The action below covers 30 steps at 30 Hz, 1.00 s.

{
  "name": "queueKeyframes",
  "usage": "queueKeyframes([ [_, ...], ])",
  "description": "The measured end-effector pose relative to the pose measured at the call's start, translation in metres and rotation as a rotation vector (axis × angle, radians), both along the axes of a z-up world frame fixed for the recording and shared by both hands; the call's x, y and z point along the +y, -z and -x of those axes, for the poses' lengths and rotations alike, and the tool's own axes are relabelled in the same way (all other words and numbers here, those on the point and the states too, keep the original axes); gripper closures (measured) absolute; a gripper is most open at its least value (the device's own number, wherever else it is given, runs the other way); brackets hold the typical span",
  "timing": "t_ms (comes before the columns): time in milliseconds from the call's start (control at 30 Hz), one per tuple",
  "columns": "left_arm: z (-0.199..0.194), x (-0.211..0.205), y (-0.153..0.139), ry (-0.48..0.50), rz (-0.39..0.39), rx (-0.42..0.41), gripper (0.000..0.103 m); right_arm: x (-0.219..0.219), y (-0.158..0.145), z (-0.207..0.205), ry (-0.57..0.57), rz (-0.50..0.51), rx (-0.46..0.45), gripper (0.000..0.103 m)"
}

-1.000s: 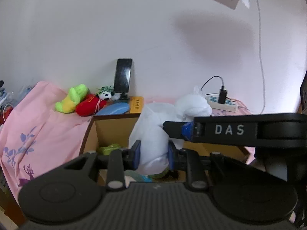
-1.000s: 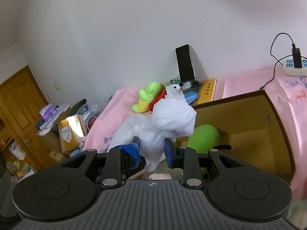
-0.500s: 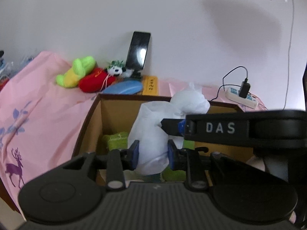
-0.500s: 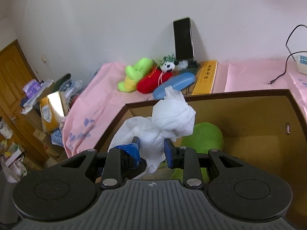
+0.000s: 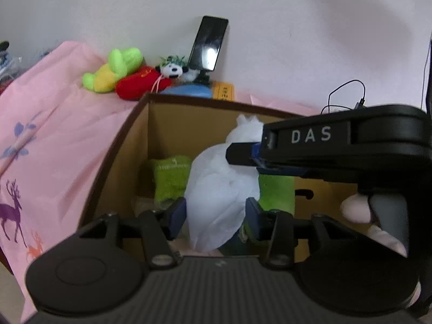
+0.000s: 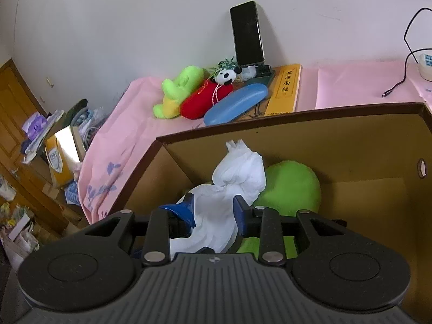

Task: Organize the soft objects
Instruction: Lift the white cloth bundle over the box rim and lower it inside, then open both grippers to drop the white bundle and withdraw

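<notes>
A white cloth (image 5: 218, 194) (image 6: 237, 172) hangs down inside the open cardboard box (image 5: 189, 100) (image 6: 270, 132), over a green plush (image 6: 291, 186) (image 5: 170, 178) lying in it. My left gripper (image 5: 216, 213) straddles the cloth's lower part. Its jaws are opening and the pads stand just off the fabric. My right gripper (image 6: 213, 208) (image 5: 243, 156) reaches in from the right. Its jaws are opening too, with the cloth's narrow middle still pressed between the pads. Behind the box lie a green-yellow plush (image 6: 181, 89), a red plush (image 6: 205, 100) and a small panda (image 6: 225, 77).
A pink sheet (image 5: 54, 124) covers the surface around the box. A blue case (image 6: 235, 104), a yellow book (image 6: 284, 89) and a propped phone (image 6: 247, 32) stand by the wall. A power strip (image 6: 426, 64) with cable lies at the right. Clutter (image 6: 54, 140) fills the left floor.
Both grippers have come forward and down, carrying the white cloth from above the box rim into the box. The left jaws have spread clearly wider, the right ones slightly.
</notes>
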<state>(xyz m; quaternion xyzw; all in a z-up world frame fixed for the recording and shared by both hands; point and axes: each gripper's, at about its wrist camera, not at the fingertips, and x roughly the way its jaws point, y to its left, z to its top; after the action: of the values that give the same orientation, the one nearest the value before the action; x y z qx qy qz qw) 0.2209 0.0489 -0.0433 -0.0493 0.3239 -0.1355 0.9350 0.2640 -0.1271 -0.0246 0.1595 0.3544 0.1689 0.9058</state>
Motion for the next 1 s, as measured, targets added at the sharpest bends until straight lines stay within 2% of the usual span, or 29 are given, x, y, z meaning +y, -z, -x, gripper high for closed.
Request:
queueKeyframes([
  [267, 0.011, -0.003, -0.007, -0.01, -0.019, -0.034, 0.056, -0.013, -0.001, 0.006, 0.069, -0.078, -0.052, 0.088],
  [433, 0.028, 0.004, -0.024, -0.04, -0.01, -0.081, 0.055, -0.012, -0.01, 0.021, 0.106, -0.023, -0.114, 0.088],
  [500, 0.035, 0.006, -0.029, -0.05, -0.001, -0.086, 0.055, -0.015, -0.015, 0.029, 0.112, -0.035, -0.13, 0.088],
  [767, 0.066, 0.005, -0.046, -0.072, -0.06, -0.097, 0.055, -0.025, -0.025, 0.068, 0.11, -0.102, -0.127, 0.088],
  [1000, 0.09, 0.006, -0.052, -0.067, -0.089, -0.076, 0.054, -0.024, -0.027, 0.104, 0.111, -0.098, -0.141, 0.088],
])
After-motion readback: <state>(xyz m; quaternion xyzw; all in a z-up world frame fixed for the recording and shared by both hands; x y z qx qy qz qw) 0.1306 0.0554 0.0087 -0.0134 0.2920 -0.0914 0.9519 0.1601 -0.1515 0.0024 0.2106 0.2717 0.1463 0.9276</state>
